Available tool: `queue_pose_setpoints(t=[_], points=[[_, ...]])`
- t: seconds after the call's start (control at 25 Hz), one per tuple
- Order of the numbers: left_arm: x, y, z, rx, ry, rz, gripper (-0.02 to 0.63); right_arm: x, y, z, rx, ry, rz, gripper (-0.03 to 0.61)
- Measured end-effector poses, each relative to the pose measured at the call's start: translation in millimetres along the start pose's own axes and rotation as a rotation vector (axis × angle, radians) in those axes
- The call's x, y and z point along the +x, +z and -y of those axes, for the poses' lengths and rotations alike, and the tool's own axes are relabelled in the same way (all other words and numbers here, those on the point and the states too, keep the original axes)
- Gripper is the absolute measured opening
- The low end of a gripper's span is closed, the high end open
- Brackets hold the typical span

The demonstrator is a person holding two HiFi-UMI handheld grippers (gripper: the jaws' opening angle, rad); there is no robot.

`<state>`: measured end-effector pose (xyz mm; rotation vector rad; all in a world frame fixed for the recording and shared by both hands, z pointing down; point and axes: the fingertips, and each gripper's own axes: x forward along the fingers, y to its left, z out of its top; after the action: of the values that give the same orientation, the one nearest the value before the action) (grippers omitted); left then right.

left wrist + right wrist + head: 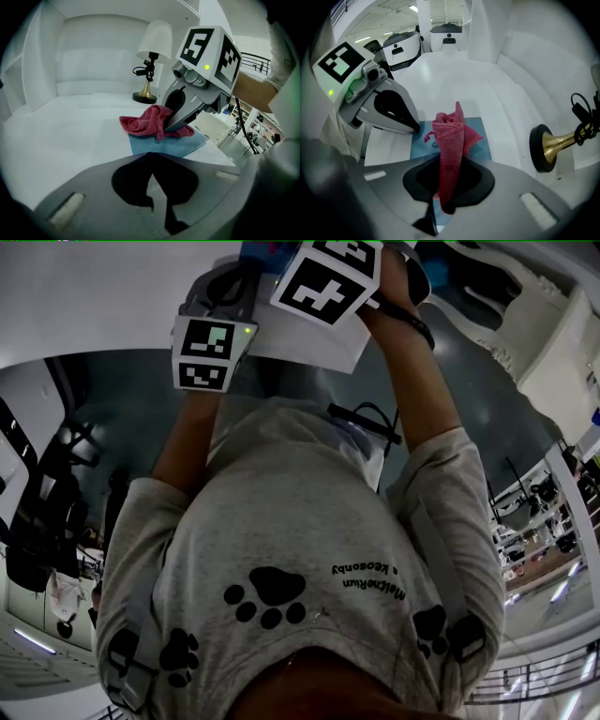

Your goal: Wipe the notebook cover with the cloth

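Observation:
A blue notebook lies flat on the white table. A crumpled pink cloth rests on its cover. My right gripper is shut on the cloth and points down at the notebook. In the right gripper view the cloth runs from my right gripper out onto the notebook. My left gripper is shut with nothing between its tips, which touch the notebook's near corner. In its own view my left gripper meets the blue edge. The head view shows only both marker cubes.
A lamp with a white shade and brass stem stands behind the notebook; its black base is to the right of the cloth. White walls enclose the table's back and sides. The table's front edge is close to the notebook.

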<state>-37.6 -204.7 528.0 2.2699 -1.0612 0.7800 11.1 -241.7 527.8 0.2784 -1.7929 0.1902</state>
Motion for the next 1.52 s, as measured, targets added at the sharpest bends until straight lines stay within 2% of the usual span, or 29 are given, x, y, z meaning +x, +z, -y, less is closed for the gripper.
queue_pose_setpoints(t=[0.52, 0.68, 1.12, 1.32, 1.52], points=[[-0.2, 0.8, -0.3, 0.012, 0.008, 0.003, -0.003, -19.9, -88.1, 9.4, 0.124, -0.052, -0.059, 0.044], [-0.4, -1.5, 2.3, 0.008, -0.002, 0.000, -0.003, -20.0, -103.7, 3.4, 0.143, -0.036, -0.050, 0.043], [0.3, -0.8, 4.9, 0.014, -0.006, 0.003, -0.003, -23.8, -145.8, 2.4, 0.211, -0.111, -0.130, 0.043], [-0.5, -0.8, 6.0, 0.026, -0.003, 0.000, -0.003, -43.4, -138.8, -1.3, 0.249, -0.152, -0.086, 0.043], [-0.6, 0.6, 2.1, 0.045, 0.014, 0.010, -0.003, -72.3, -89.2, -12.6, 0.225, -0.163, 0.048, 0.044]])
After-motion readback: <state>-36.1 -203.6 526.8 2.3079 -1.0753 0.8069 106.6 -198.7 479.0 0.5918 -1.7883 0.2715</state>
